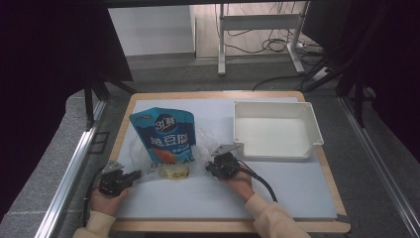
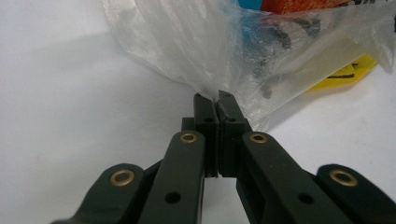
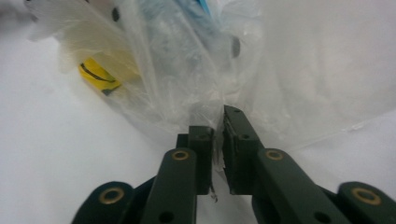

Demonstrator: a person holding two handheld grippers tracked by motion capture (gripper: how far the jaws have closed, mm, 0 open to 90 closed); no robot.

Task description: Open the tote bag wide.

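While both jaw pairs sit pinched together on film, the clear plastic bag (image 1: 168, 166) lies stretched between them at the near-centre of the white mat (image 1: 297, 188).

Left gripper (image 1: 130, 177), at 8 o'clock of the mat: jaws closed on the bag's left edge; in the left gripper view the film (image 2: 187, 51) bunches right at the tips. The bag runs off toward 3 o'clock from here.

Centre: the blue pouch (image 1: 164, 135) stands upright inside the bag, top toward 12 o'clock, with a yellow item (image 1: 176, 171) low at its base. The bag's long axis appears to run left–right, between the grippers.

Right gripper (image 1: 212, 166), at about 5 o'clock of the pouch: jaws clamped on the bag's right edge, film (image 3: 187, 60) gathered at the tips. Neither hand is clearly nearer.

White tray (image 1: 312, 130) stands at 2 o'clock, just beyond the right gripper and apparently clear of the bag. Judgement: open mat lies toward 6 o'clock and 4 o'clock; the tray wall limits travel rightward.
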